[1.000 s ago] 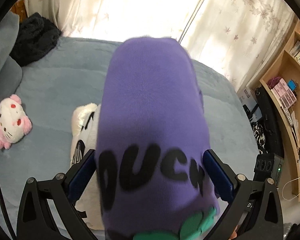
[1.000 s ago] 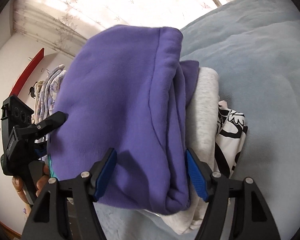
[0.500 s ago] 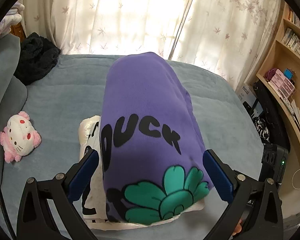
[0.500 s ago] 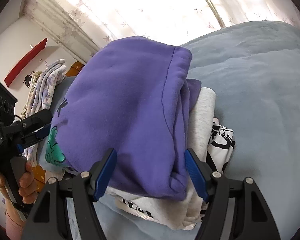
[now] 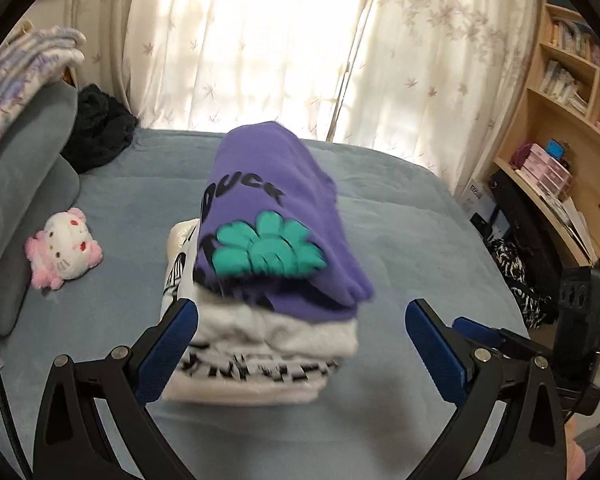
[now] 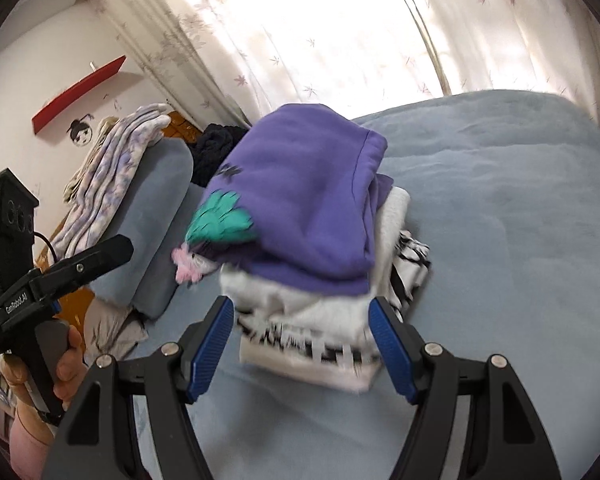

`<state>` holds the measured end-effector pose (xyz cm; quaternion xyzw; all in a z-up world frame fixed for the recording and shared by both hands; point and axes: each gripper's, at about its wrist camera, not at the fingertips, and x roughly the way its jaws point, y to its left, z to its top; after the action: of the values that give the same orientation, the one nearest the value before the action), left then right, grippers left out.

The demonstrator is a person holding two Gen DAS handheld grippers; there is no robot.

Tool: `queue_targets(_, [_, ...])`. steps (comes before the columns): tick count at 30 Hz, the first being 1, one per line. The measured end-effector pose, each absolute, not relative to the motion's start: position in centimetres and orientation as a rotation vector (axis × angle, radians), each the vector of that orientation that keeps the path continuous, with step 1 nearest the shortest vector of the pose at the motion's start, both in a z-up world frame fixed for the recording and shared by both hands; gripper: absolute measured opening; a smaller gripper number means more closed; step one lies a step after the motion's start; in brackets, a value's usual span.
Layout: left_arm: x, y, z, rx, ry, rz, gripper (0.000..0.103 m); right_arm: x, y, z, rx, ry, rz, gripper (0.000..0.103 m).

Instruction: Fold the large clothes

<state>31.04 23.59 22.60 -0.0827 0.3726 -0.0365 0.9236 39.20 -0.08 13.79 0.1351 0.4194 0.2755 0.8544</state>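
Holding both grippers' fingers (image 5: 432, 344) wide and empty, we feared the bulging purple hoodie (image 5: 276, 216) might topple off the folded pile (image 5: 276, 340).

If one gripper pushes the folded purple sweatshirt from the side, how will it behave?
The purple sweatshirt looks soft and thick, so it would probably crumple rather than slide as one piece. It sits bulging on the white folded clothes, so a push may tip it off.

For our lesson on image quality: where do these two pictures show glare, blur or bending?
Left wrist view: the curtain is washed out by backlight, the clothes pile is motion-smeared, and the shelves bow at the rim. Right wrist view: the curtain is blown out too, and the purple top is blurred.
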Motion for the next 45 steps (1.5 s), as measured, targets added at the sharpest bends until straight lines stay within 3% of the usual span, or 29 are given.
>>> queue_targets(14, [11.5, 12.7, 25.6, -0.001, 0.660, 0.024, 0.103, 22.0, -6.7, 19.7, 0.148, 0.842, 0.483, 0.073])
queue_targets(18, [7.8, 9.7, 25.0, 0.024, 0.640, 0.009, 0.103, 18.7, -8.1, 19.7, 0.118, 0.820, 0.448, 0.080])
queue_targets(30, [1.8, 5.8, 18.3, -0.035, 0.656, 0.007, 0.103, 11.0, -13.3, 15.0, 0.130, 0.787, 0.318, 0.089])
queue_targets(37, [-1.1, 3.9, 13.1, -0.055, 0.699, 0.046, 0.103, 7.4, -15.2, 11.0, 0.116, 0.796, 0.231, 0.089])
queue_targets(45, [-1.8, 2.8, 11.6, -0.046, 0.707, 0.043, 0.103, 5.1, -15.8, 9.7, 0.114, 0.770, 0.185, 0.089])
